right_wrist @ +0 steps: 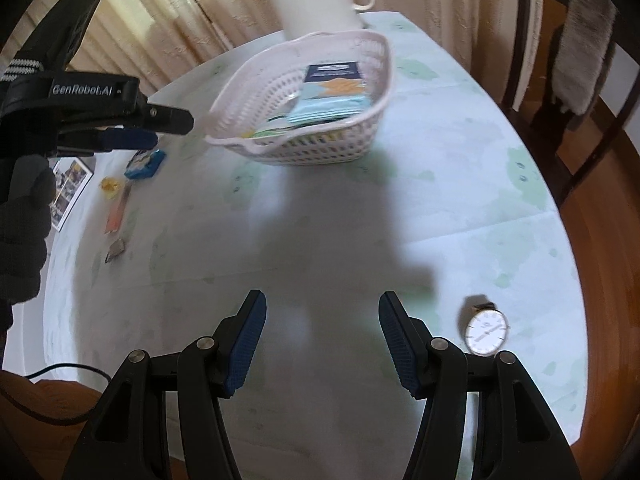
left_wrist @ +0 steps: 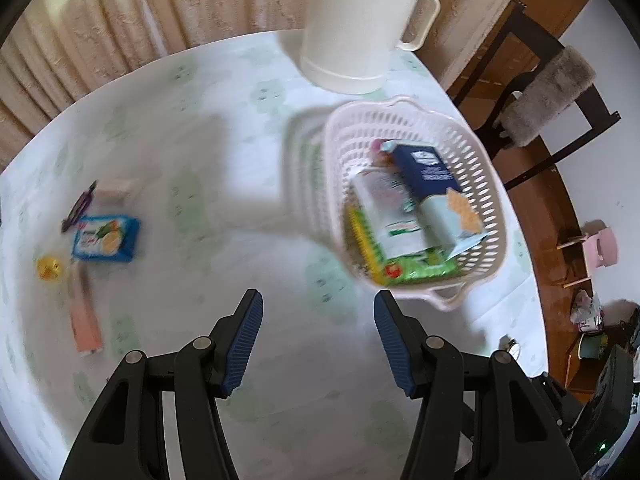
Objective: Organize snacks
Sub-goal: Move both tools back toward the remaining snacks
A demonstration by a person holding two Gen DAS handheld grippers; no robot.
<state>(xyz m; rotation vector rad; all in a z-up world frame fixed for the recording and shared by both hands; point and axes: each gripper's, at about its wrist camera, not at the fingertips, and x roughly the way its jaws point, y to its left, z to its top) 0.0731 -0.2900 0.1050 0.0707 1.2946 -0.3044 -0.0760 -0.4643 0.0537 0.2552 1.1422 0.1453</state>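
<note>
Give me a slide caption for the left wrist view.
Open left tool hovers over the table between a filled basket and loose snacks.

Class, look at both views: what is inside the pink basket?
The pink basket holds a dark blue box, a pale cracker packet, a white pouch and a green packet. Anything underneath is covered.

Basket (left_wrist: 486,168): perforated matt plastic. Jug (left_wrist: 352,28): smooth glossy plastic. Tablecloth (right_wrist: 460,168): matt, creased. Snack packs (left_wrist: 404,220): glossy film/card. Floor (right_wrist: 600,240): polished wood.
</note>
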